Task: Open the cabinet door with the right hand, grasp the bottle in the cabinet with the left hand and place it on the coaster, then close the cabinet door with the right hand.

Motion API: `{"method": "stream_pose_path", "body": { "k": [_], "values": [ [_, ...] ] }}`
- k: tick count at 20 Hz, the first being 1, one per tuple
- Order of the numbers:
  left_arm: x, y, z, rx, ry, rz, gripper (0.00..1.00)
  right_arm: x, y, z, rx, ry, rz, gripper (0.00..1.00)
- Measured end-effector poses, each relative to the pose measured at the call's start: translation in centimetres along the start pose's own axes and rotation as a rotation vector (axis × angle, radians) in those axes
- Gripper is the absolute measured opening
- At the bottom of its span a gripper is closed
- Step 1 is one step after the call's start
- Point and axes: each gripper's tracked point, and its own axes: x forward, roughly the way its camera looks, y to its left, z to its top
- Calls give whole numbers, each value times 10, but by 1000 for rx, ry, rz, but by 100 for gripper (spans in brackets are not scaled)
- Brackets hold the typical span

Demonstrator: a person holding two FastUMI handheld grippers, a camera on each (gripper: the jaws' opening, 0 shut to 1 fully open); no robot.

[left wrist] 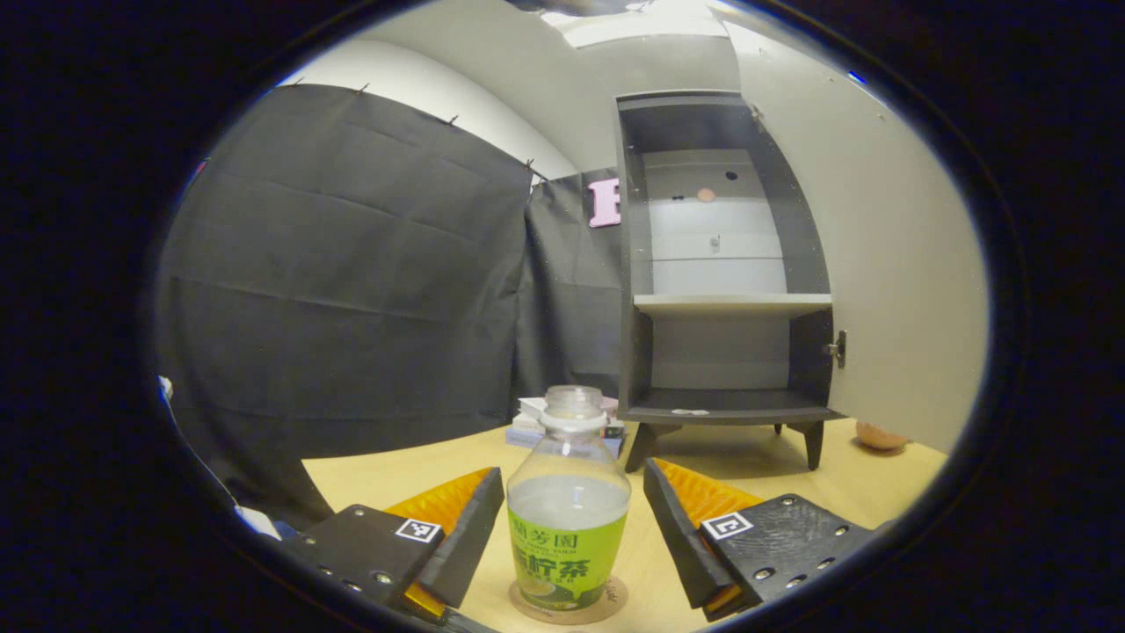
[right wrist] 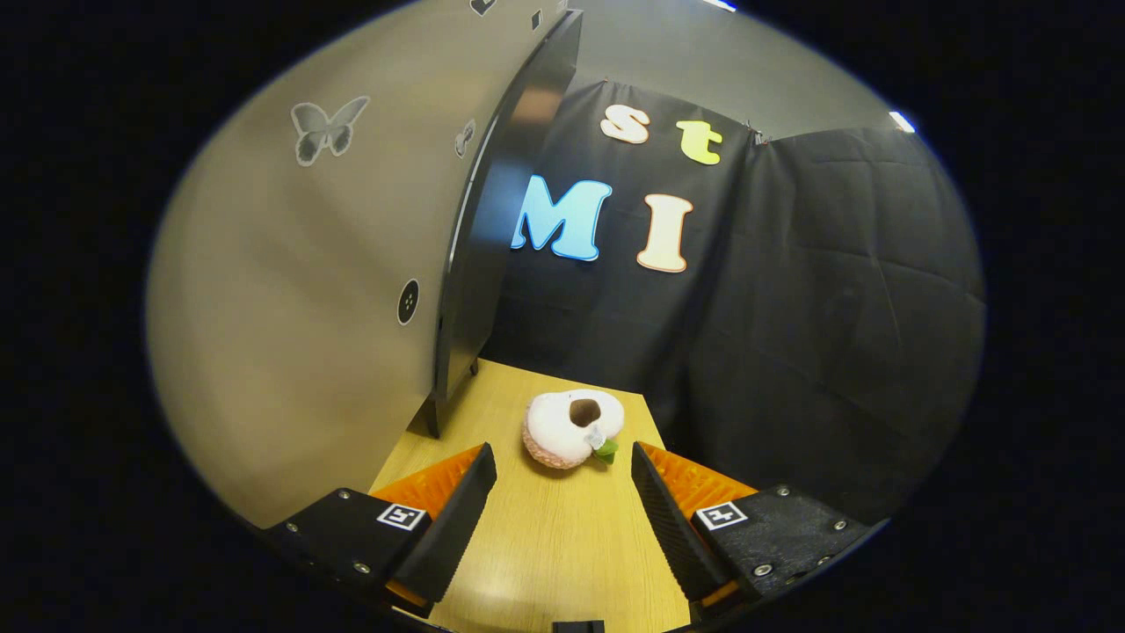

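One bottle stands upright on one round coaster on the table, in front of the cabinet and well apart from it. The bottle has a clear body, a green label and a pale cap ring, and its base sits inside the coaster's rim. The left gripper is wide open around it: the bottle stands between the two fingers with a gap on each side, and neither finger touches it.

One cabinet stands on short legs at the far side of the table, with two open compartments split by one pale shelf; both look bare apart from a small white scrap on the floor of the lower one. Its one door is swung fully out to the cabinet's right, its lower edge hanging above the table. A stack of books lies just left of the cabinet's foot, behind the bottle.

In the right gripper view the right gripper is open wide and holds nothing, with bare table between its fingers. The door's outer face, carrying butterfly stickers, fills the space left of that gripper, and the door's dark edge is near its left finger but apart from it. One plush toy lies on the table beyond the fingertips, close to the table's far edge
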Motion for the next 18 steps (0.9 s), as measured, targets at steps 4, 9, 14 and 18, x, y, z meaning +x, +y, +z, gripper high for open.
{"method": "stream_pose_path", "body": {
  "k": [4, 9, 14, 18],
  "values": [
    [2, 5, 51, 58, -45, -17, 91, -13, -13, 21, 46, -50, -11, 96],
    [9, -11, 111, 45, -29, -68, 91, -22, -16, 32, 104, -51, 11, 95],
    [13, -18, 210, 94, -65, -109, 91, -38, -24, 52, 190, -79, 1, 95],
    [14, -35, 248, 126, -22, -172, 91, -59, -30, 95, 204, -171, 31, 95]
  ]
}}
